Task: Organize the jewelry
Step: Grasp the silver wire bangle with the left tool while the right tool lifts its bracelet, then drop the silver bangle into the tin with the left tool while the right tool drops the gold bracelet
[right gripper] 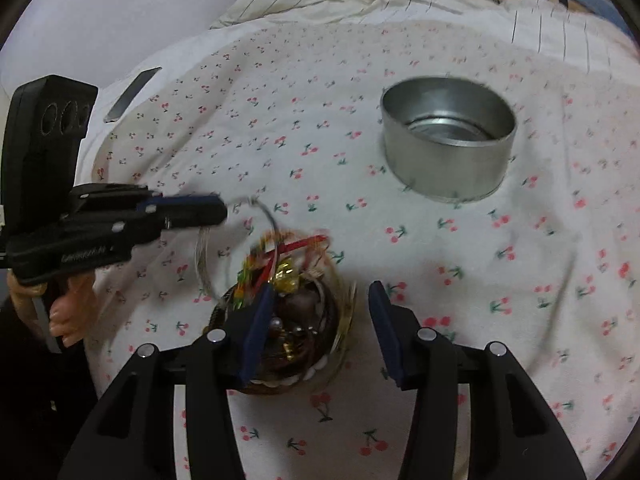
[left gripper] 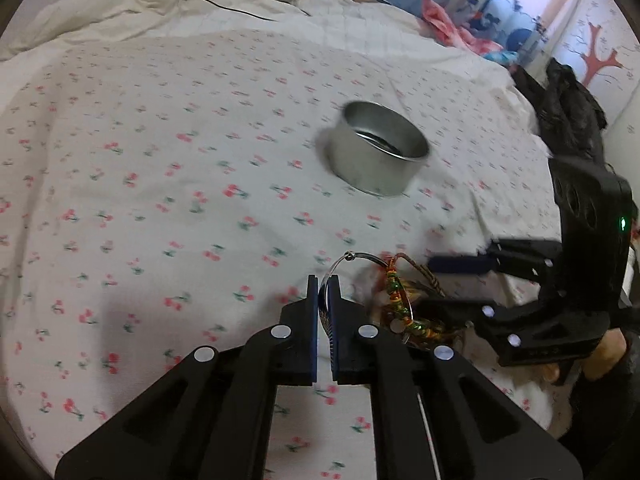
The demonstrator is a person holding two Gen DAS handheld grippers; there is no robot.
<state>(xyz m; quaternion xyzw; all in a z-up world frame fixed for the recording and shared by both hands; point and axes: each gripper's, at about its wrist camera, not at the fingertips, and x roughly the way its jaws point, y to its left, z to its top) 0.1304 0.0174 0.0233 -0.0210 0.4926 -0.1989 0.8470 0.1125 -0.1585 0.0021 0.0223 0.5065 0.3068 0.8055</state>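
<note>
Two grippers work over a soft cherry-print bedsheet [right gripper: 460,248]. Pinched nearly flat together, the left gripper [left gripper: 324,286] clamps a thin silver wire hoop bracelet [left gripper: 362,257]; a braided multicolour cord bracelet [left gripper: 394,296] dangles from that hoop. Spread wide and holding nothing, the right gripper [right gripper: 320,292] straddles a tangled heap of beaded and woven jewelry [right gripper: 296,320]. Well beyond both sits a round, smooth, open metal tin [right gripper: 448,148].
</note>
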